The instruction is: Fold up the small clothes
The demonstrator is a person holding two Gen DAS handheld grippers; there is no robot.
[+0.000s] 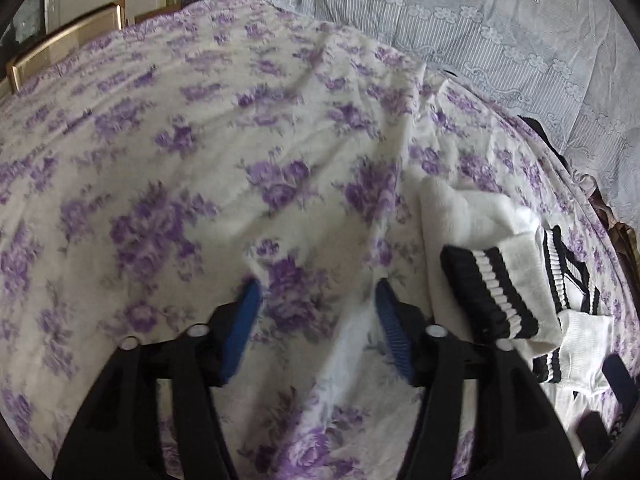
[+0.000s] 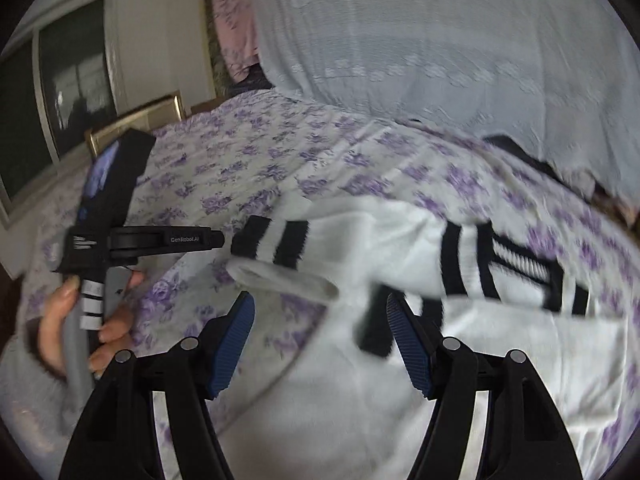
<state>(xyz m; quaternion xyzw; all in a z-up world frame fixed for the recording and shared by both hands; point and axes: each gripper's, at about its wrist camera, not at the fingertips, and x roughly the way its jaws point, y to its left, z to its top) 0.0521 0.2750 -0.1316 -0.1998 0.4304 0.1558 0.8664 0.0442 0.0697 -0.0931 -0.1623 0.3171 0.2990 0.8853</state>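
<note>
sweater: white, black-striped, sleeve running left to right across the bed
right gripper: spread, empty, nearest, just short of it
left gripper: spread, empty, sweater to its right

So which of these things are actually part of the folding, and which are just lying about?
Part of the job:
- white socks with black stripes
- left gripper, jaws open
- right gripper, jaws open

Just there:
- purple-flowered bedsheet
- pale blue lace cover
- gold-framed headboard
- window
</note>
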